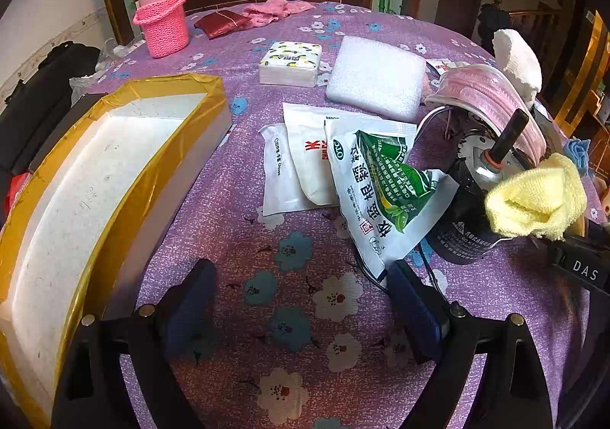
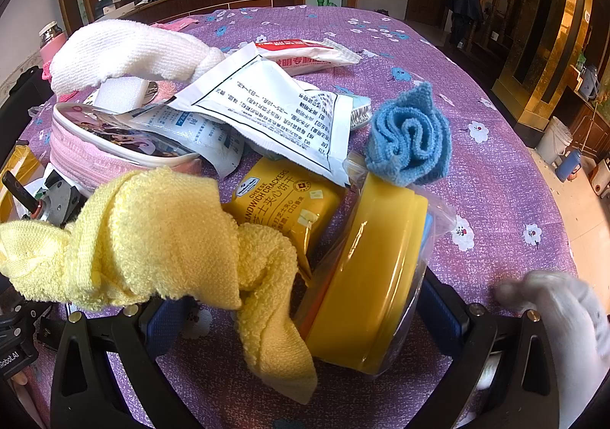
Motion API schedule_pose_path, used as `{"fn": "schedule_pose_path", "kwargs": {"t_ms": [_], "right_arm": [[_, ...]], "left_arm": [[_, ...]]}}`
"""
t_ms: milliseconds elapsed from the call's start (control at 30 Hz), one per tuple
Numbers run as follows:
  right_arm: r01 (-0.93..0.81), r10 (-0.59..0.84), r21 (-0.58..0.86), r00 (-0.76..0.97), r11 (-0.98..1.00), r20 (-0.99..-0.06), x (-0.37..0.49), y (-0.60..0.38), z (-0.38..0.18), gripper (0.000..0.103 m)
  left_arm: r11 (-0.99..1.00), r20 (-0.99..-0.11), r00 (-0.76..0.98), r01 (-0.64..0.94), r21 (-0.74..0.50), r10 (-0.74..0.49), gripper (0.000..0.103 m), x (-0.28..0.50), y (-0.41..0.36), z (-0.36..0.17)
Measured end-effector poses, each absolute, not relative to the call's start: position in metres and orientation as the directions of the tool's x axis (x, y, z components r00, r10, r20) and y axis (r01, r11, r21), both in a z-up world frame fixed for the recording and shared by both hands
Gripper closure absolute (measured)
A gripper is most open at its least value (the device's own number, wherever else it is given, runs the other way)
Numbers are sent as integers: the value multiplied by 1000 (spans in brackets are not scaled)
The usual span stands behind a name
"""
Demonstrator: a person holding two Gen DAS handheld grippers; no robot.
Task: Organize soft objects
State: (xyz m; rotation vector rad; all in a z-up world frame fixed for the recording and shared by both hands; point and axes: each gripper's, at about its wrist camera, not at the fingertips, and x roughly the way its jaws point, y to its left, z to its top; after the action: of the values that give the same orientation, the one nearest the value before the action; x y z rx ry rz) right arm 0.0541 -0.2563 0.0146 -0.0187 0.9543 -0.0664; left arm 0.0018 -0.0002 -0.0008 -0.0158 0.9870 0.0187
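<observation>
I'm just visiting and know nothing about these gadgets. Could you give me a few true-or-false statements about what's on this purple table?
1. The white box with yellow tape holds cloths. False: nothing lies in the part that shows.
2. A blue cloth is rolled like a rose. True.
3. The left tongs grip the green-printed packet. False: they are open over bare tablecloth.
4. The yellow towel is knotted. True.

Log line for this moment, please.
left claw: open, empty | right claw: open over yellow towel | foam box: empty
</observation>
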Motion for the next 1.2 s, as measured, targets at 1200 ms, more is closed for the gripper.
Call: {"fn": "schedule_pose_path", "kwargs": {"t_ms": [1200], "right_arm": [[6,-24,-24,498,1000,-867,27,-258,22,0]], "left_arm": [[998,-834,550,68,-15,-50,9,-14,3,1]]}}
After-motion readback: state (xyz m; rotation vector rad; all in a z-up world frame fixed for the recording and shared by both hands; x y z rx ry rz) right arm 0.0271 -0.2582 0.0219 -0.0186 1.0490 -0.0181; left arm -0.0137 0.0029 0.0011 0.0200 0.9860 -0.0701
